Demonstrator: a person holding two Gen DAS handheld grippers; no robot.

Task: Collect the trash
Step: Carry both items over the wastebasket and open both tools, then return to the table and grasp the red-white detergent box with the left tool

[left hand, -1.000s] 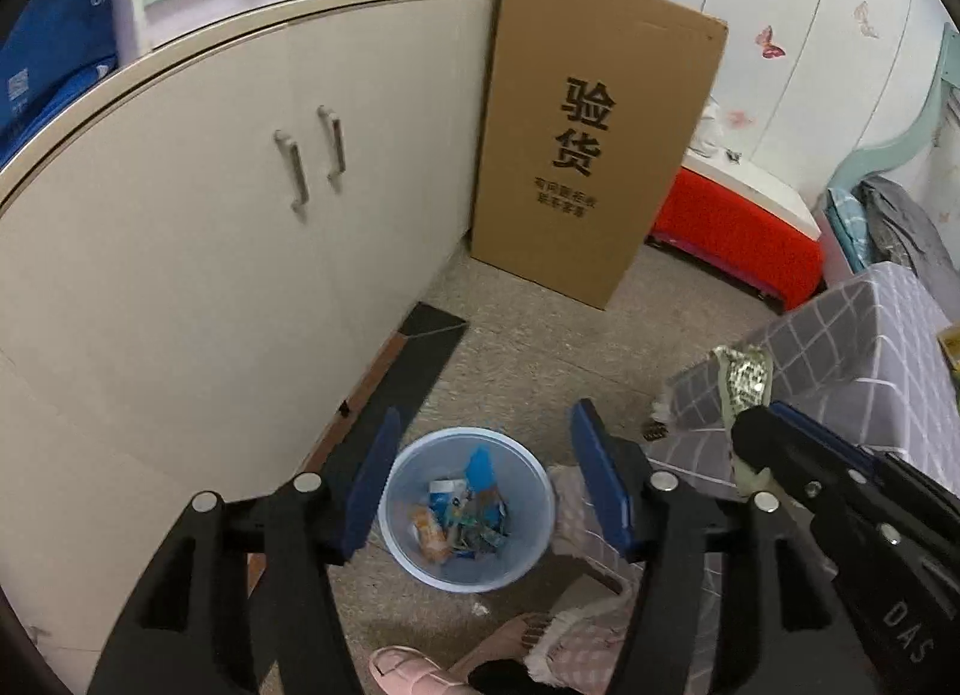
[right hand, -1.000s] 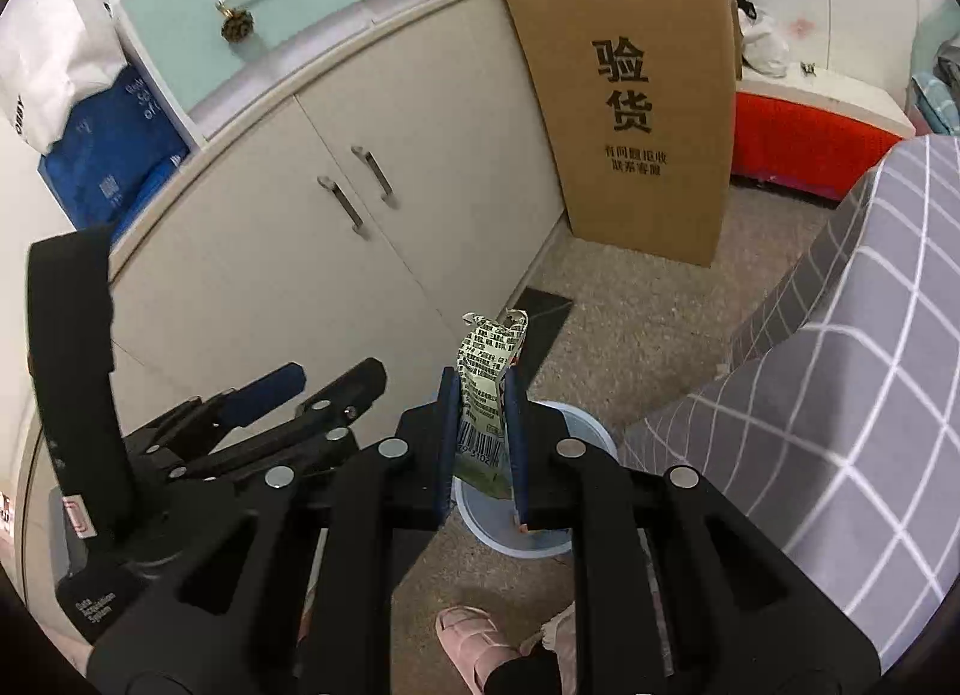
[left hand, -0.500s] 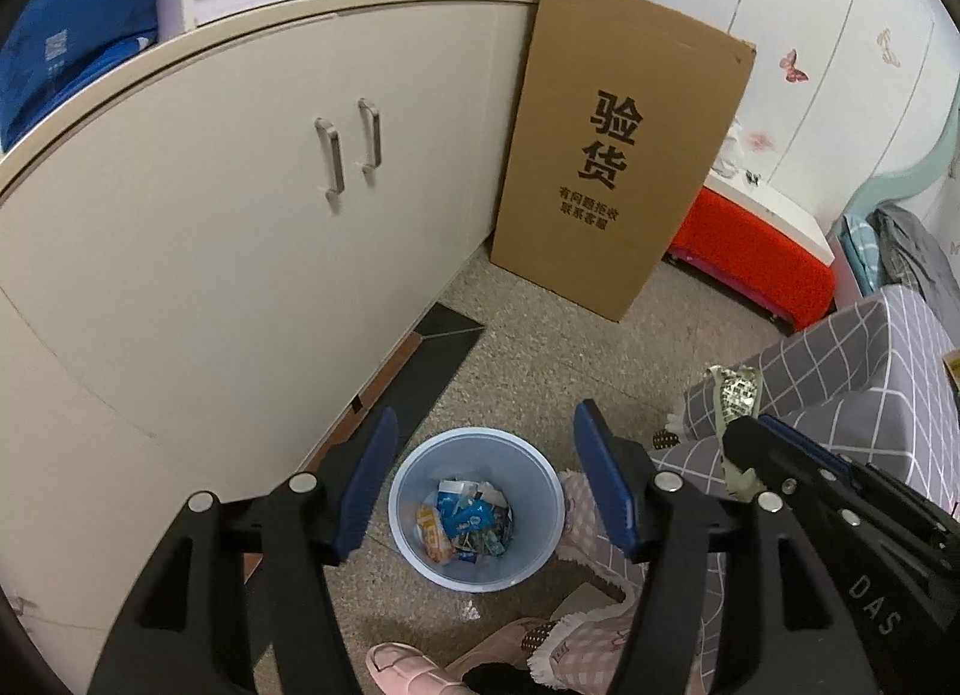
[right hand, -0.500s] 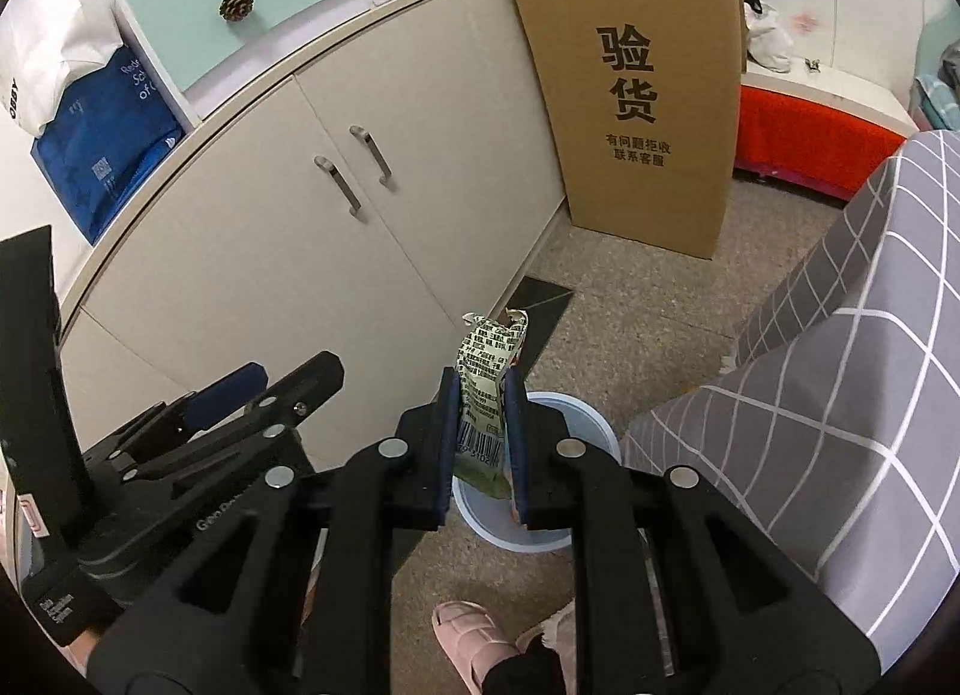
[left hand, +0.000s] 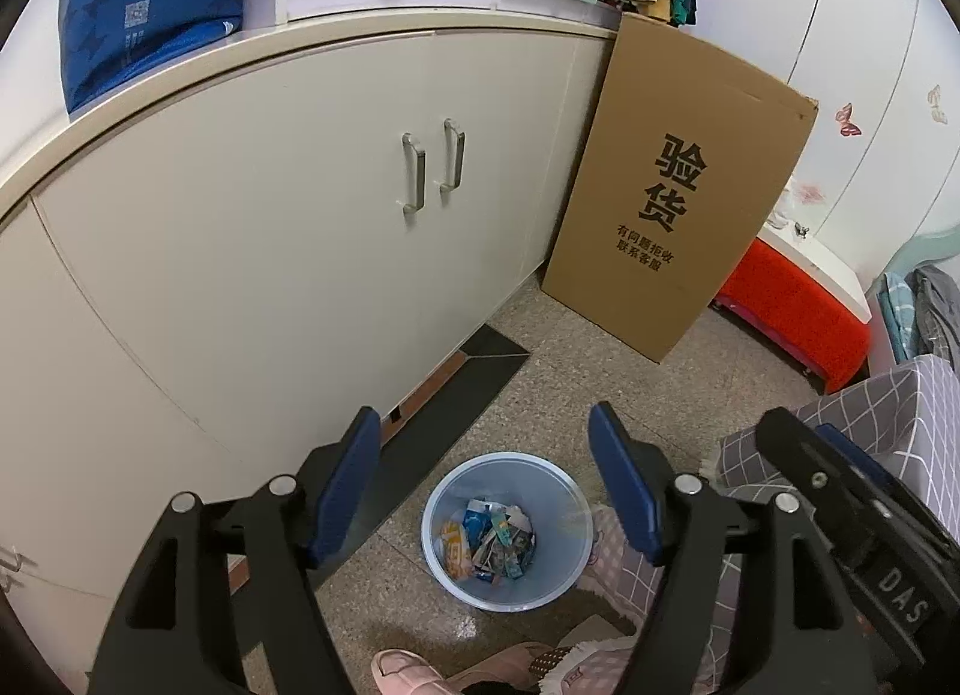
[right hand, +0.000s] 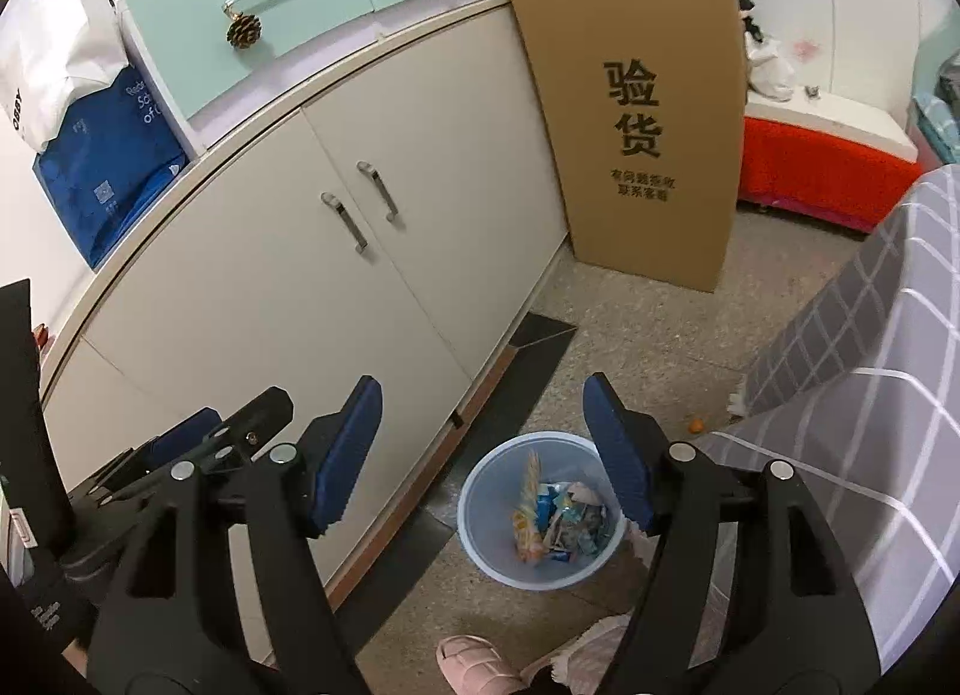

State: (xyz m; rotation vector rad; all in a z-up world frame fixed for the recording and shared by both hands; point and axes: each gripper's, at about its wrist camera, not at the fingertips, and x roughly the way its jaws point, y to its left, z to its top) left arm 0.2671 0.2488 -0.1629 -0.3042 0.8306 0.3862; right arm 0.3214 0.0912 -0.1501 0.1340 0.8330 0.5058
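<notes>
Both grippers hang above a pale blue waste bin (right hand: 543, 515) that stands on the speckled floor (right hand: 648, 335), just beside the base of the cream cabinet (right hand: 336, 299) and next to the drooping edge of a grey checked cloth (right hand: 852, 371); holding them directly over the opening looks meant to let anything dropped fall straight in. The right gripper (right hand: 483, 443) is spread wide with nothing between its blue pads (right hand: 615, 443), and the left gripper (left hand: 483, 473) is likewise released and empty. The trash is in the bin: a heap of crumpled wrappers (right hand: 561, 521), orange, blue and white, lies at the bottom, one long orange packet leaning upright against the inner wall. A small orange scrap (right hand: 696, 425) lies on the floor near the cloth, possibly left to collect.
</notes>
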